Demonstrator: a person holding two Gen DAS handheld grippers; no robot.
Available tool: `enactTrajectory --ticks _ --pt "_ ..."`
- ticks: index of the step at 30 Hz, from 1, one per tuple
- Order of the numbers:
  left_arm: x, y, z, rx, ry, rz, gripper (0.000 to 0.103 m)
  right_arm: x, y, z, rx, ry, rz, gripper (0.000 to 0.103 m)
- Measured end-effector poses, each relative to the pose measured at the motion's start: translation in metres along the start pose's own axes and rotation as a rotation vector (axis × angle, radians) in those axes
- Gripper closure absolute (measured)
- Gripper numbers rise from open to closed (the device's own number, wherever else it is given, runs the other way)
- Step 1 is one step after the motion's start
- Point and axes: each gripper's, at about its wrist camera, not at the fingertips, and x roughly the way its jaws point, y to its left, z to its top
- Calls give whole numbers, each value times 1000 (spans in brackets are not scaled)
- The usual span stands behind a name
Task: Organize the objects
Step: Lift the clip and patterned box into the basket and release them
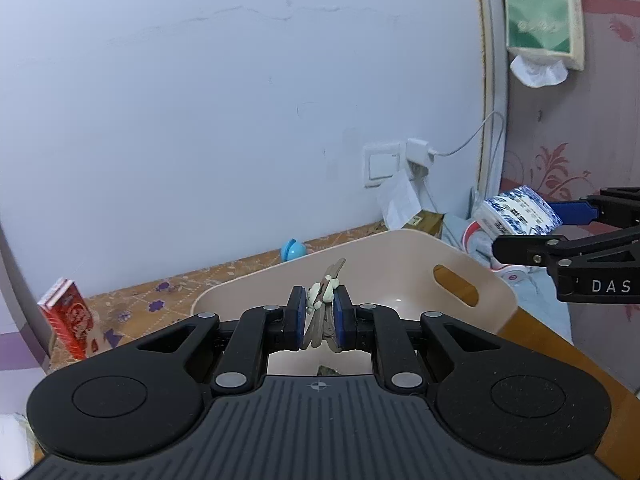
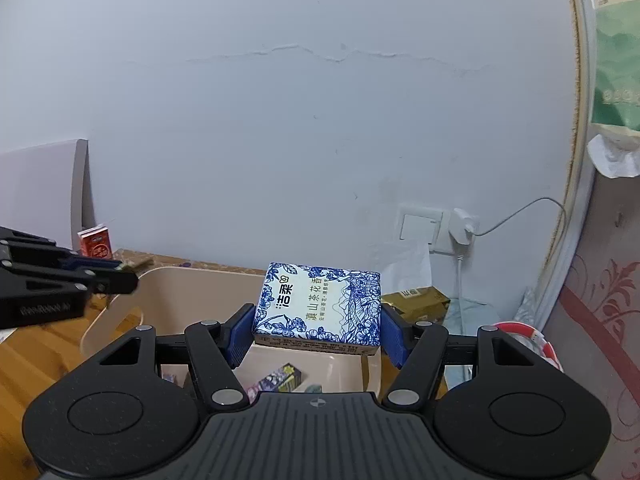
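My left gripper (image 1: 318, 312) is shut on a brown hair clip (image 1: 322, 308) with a small pale figure on it, held above the beige plastic bin (image 1: 400, 248). My right gripper (image 2: 318, 316) is shut on a blue-and-white tissue pack (image 2: 320, 304), held above the same bin (image 2: 180, 284). The tissue pack (image 1: 516, 216) and right gripper (image 1: 568, 236) also show at the right of the left wrist view. The left gripper (image 2: 100, 276) shows at the left of the right wrist view. A small dark printed box (image 2: 280, 378) lies inside the bin.
A red carton (image 1: 70, 316) stands at the table's far left by the wall. A blue ball (image 1: 292, 250) lies behind the bin. A yellow-brown box (image 2: 416, 300), grey cloth and a red-and-white object (image 2: 528, 336) sit to the right. A charger and cable (image 2: 464, 228) hang on the wall.
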Motion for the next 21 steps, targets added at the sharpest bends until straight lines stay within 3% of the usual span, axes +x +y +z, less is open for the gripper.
enactTrajectory --ticks 9,13,14,15,17,19,21 --pt "65 8 -19 -51 149 28 89 58 13 -11 -22 104 26 41" --pt "70 2 -24 -35 159 21 88 72 14 -22 -6 155 30 40" --pt "70 1 -24 -32 161 23 88 73 14 -24 -2 167 27 36" --pt "68 -1 -24 -29 159 28 84 72 14 -27 0 171 23 33" --pt "61 -3 -23 -20 153 36 62 69 12 -28 6 176 20 30" --pt "49 -7 -20 -9 125 54 34 61 10 -26 14 165 25 24" --pt "35 -11 -18 -1 98 61 29 49 6 -21 15 144 19 17"
